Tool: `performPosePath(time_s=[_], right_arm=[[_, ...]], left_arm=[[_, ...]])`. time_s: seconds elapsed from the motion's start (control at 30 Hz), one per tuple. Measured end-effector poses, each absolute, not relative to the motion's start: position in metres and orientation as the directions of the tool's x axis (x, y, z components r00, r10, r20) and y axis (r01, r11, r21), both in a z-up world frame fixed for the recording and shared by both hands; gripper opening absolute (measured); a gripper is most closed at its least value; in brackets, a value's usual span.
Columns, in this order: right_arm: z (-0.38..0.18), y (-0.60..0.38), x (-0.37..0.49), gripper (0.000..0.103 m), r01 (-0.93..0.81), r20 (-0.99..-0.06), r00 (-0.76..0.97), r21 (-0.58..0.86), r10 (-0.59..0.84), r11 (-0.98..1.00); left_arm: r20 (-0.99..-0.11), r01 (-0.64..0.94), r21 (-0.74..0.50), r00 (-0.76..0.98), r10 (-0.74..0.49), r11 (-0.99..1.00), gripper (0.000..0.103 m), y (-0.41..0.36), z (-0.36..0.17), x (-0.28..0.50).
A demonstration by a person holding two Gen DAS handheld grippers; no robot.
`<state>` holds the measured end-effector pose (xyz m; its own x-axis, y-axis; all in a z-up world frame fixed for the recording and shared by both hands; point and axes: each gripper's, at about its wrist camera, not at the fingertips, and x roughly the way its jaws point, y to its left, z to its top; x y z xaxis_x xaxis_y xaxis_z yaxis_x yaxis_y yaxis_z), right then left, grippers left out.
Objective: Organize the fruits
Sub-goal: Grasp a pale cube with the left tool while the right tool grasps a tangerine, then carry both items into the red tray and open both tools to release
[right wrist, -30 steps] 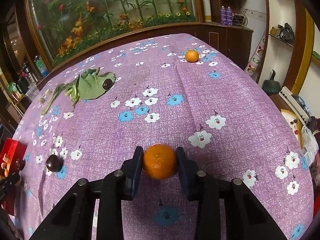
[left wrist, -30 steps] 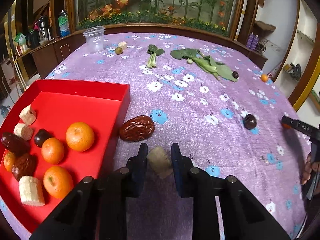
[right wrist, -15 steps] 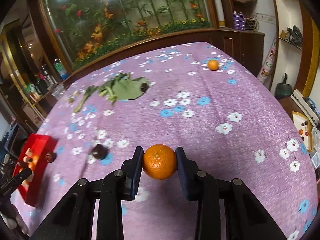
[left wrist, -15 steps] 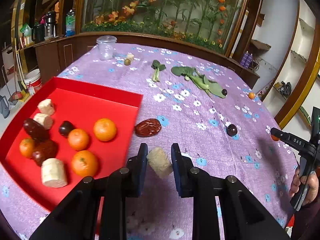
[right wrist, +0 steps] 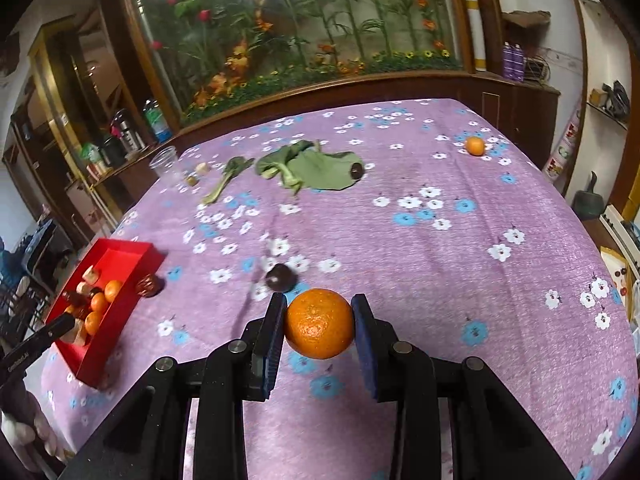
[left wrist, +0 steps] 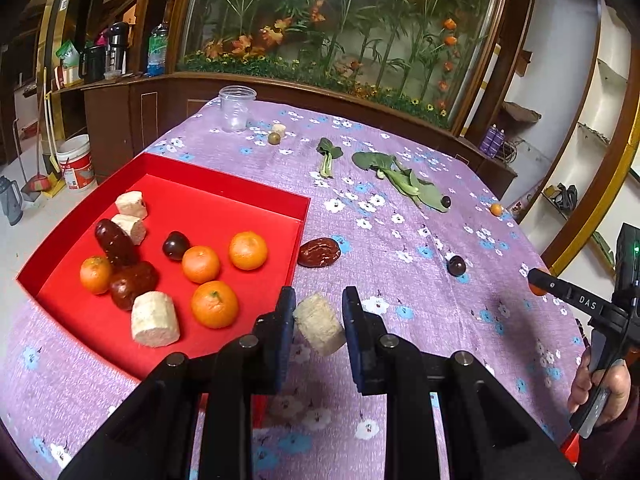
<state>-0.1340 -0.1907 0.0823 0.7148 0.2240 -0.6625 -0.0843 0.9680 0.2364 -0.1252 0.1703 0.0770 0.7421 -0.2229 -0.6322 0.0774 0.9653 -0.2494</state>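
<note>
My left gripper is shut on a pale banana piece and holds it above the cloth beside the right wall of the red tray. The tray holds several oranges, dark dates and banana pieces. My right gripper is shut on an orange, held above the table. A red date lies just outside the tray. A dark plum lies mid-table; it also shows in the right wrist view. The right gripper also shows at the right edge of the left wrist view.
Green leaves with a dark fruit lie at the back. A small orange sits far right. A clear plastic cup, a small green fruit and a banana piece stand at the far edge.
Both grippers have risen higher above the table with their fruit. The left one has drawn back, the right one has swung left, and the tray now shows more in both views.
</note>
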Motion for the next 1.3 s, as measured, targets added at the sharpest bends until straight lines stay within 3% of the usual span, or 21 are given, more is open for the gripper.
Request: performPosePath(time_s=[0.4, 0.87, 1.3], right_arm=[[0.095, -0.144, -0.156, 0.036, -0.196, -0.644, 0.706, 0.224, 0.296, 0.955], [0.117, -0.052, -0.146, 0.036, -0.368, -0.640, 0.669, 0.156, 0.377, 0.917], [0.102, 0.072, -0.074, 0.036, -0.502, -0.698, 0.519, 0.219, 0.494, 0.837]], left_arm=[[-0.599, 0.049, -0.245, 0.778, -0.191, 0.968, 0.023, 0.192, 0.089, -0.149], [-0.570, -0.133, -0.220, 0.822, -0.017, 0.966, 0.023, 0.287, 0.107, -0.150], [-0.623, -0.149, -0.173, 0.782, 0.009, 0.973, 0.023, 0.303, 0.078, -0.107]])
